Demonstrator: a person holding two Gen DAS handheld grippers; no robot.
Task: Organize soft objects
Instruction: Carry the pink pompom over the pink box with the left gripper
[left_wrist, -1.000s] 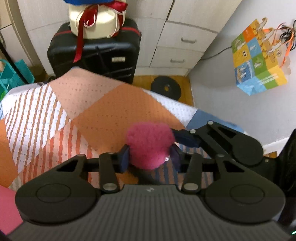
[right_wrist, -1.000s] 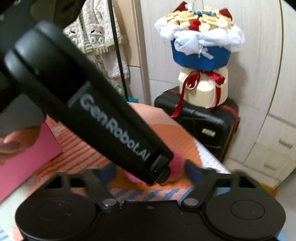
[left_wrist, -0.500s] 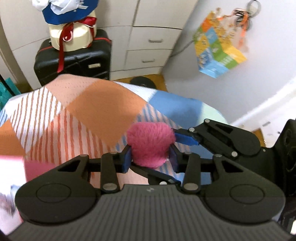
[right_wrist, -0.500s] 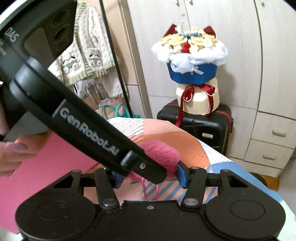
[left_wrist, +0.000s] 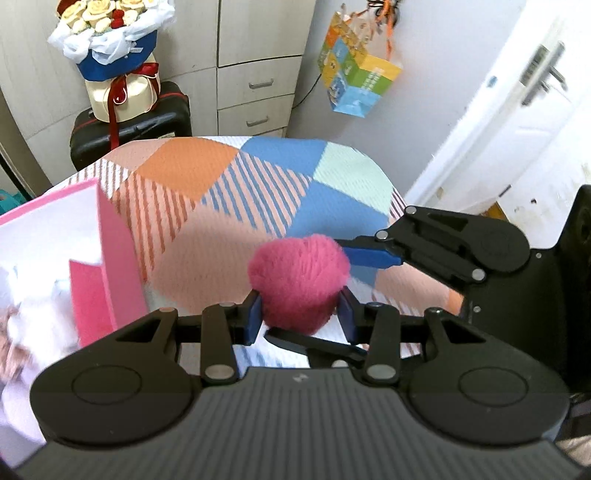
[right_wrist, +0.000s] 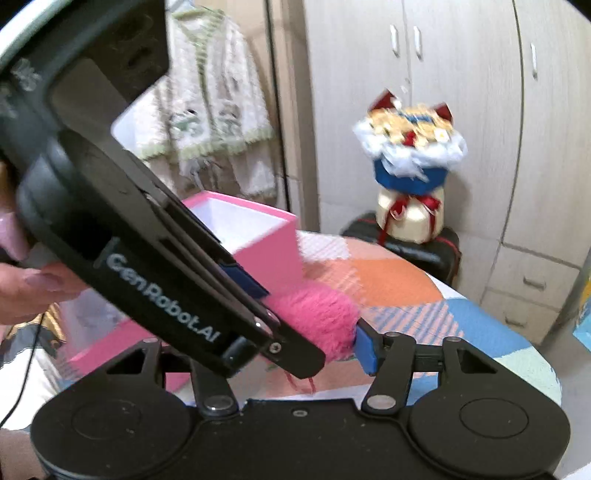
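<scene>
Broadly, we see the patchwork cover (left_wrist: 221, 229) of orange, blue, mint and striped blocks spread over the bench and filling the middle of the left wrist frame. At that frame's left edge stands the open pink box (left_wrist: 110, 254), white inside; in the right wrist frame the same pink box (right_wrist: 258, 243) sits left of centre, behind the black tool body. A black suitcase (left_wrist: 147, 125) stands in the upper left, carrying a flower bouquet (left_wrist: 110, 40) in blue wrapping with a red ribbon. A colourful paper bag (left_wrist: 356, 85) hangs on the wall in the upper middle.

Our left tongs (left_wrist: 301, 314) are clenched on the pink fluffy ball (left_wrist: 299, 280), which hangs above the cover at frame centre. Our right tongs (right_wrist: 314, 347) reach in as well: one blue pad touches the ball's side, the other is hidden behind the left tool, so we cannot tell whether they grip.
</scene>
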